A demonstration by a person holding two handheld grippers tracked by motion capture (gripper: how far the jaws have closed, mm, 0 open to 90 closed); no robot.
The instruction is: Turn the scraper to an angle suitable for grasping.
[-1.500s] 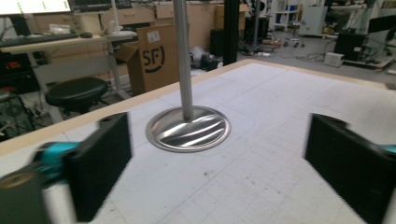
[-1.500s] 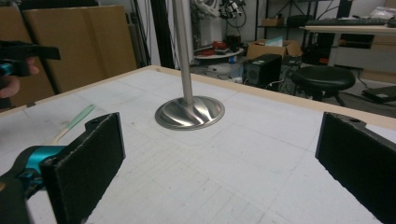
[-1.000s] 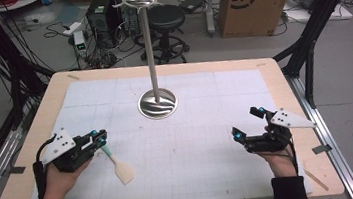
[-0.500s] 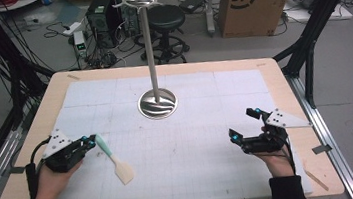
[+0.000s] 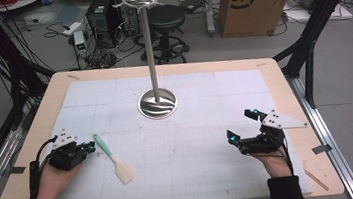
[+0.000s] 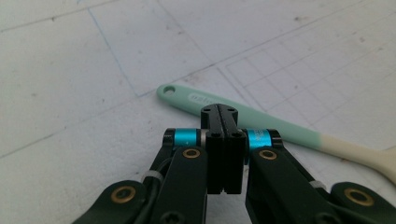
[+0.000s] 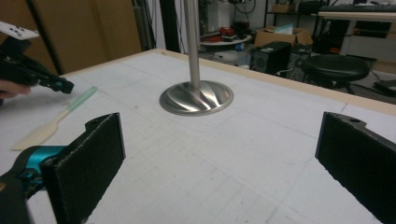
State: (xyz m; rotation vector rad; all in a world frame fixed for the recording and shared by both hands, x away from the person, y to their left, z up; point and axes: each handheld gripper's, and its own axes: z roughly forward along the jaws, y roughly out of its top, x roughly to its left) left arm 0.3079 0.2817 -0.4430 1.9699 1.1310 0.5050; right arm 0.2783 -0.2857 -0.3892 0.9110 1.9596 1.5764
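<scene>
Two claws on the bench. High view first: the left claw (image 5: 88, 148) has slid back toward the bench's left edge since a sec ago and now sits just beside the mint end of the spatula (image 5: 112, 157), which lies flat, pale blade toward the person, handle angled up-left. A sec ago that claw was over the handle; now it's off it, jaws together w/ nothing between them. The spatula has barely shifted. My read: the spatula is set down, or a fresh grab is being lined up, so no hold yet and the jaws must part first. The right claw (image 5: 243, 133) hasn't budged, jaws apart, well away on the right. The steel stand (image 5: 157, 103) rises mid-bench: round swirled base, thin pole, hooks up top.

Left gripper view: black jaws pressed shut, teal collars either side. Just beyond them the spatula handle (image 6: 219, 105) crosses the frame; smooth matte mint, prob. silicone, w/ a hang hole at its end, fading to cream toward the blade. The bench mat (image 6: 70, 93) is white, gridded, a bit scuffed.

Right gripper view: two flat pads (image 7: 88, 163) w/ a rough dark face, wide apart, empty. Beyond them the stand's base (image 7: 196, 98), brushed and shiny. Far left, the left claw by the spatula's mint handle.
</scene>
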